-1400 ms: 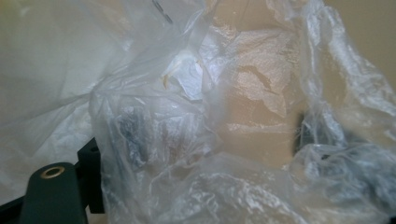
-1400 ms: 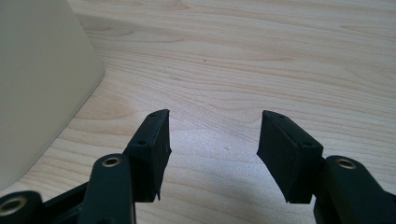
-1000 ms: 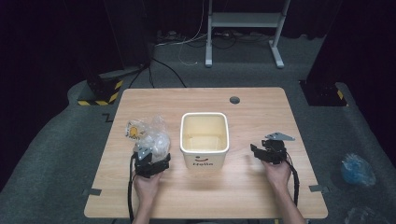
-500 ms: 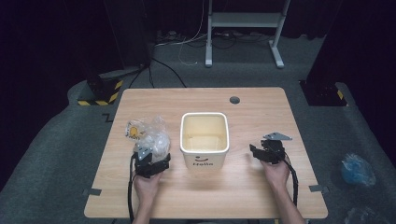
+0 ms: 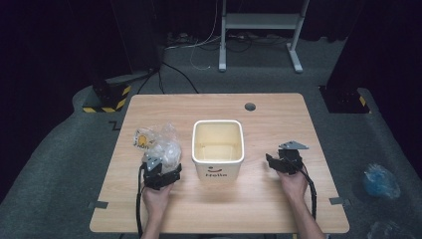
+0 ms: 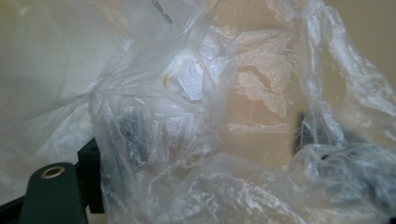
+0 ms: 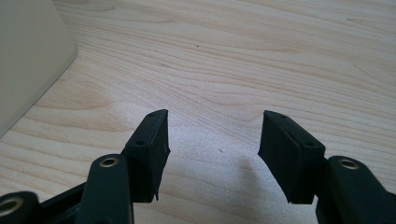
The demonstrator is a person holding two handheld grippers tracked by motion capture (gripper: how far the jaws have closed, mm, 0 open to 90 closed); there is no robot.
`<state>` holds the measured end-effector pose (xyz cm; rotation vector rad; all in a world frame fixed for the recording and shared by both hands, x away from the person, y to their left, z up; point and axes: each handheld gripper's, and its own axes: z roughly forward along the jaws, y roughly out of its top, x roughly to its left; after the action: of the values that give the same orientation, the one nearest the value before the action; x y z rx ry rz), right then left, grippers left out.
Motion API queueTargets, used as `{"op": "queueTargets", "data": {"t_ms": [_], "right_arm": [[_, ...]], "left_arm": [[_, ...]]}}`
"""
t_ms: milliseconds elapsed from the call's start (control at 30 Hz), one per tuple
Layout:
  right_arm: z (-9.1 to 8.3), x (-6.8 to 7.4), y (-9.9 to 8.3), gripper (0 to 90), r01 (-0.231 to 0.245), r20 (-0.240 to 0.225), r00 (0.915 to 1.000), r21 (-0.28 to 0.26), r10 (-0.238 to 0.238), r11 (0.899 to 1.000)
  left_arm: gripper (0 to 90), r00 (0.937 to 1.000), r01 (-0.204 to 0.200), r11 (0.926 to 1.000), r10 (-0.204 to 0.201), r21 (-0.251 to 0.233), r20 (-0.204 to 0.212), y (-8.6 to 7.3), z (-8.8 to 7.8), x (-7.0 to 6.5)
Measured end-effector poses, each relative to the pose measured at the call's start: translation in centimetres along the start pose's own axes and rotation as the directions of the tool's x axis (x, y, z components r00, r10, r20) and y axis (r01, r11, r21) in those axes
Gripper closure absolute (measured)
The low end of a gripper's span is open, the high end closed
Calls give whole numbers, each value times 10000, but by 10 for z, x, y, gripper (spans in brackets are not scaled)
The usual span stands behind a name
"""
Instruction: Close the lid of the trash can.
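Note:
A crumpled clear plastic bag point(image 5: 158, 144) with a yellow print lies on the wooden table point(image 5: 278, 124), left of a cream square bin point(image 5: 218, 160) that looks bare inside. My left gripper point(image 5: 163, 168) is pushed into the bag's near edge. In the left gripper view the bag point(image 6: 196, 84) drapes over my left gripper point(image 6: 217, 135); its dark jaws show through the film, wide apart, with loose plastic between them. My right gripper point(image 5: 278, 160) rests on the table right of the bin. It stands open over bare wood point(image 7: 233, 46), with the bin's wall point(image 7: 28, 56) at the left and nothing in the right gripper point(image 7: 214, 135).
A round cable hole point(image 5: 250, 106) sits near the table's far edge. On the grey floor lie a blue crumpled bag point(image 5: 379, 180) at the right and a yellow-black striped block point(image 5: 107, 102) at the far left. A metal stand point(image 5: 259, 25) is behind the table.

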<state>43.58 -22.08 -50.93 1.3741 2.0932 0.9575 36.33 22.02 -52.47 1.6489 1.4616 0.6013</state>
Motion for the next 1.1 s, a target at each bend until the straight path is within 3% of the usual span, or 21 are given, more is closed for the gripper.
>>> {"op": "queueTargets", "data": {"t_ms": [1100], "right_arm": [[13,6,-5,406,108,-63,9999,165,-106,9998]], "left_arm": [[173,10000,-24,10000,24,-23,2,0,0,0]]}}
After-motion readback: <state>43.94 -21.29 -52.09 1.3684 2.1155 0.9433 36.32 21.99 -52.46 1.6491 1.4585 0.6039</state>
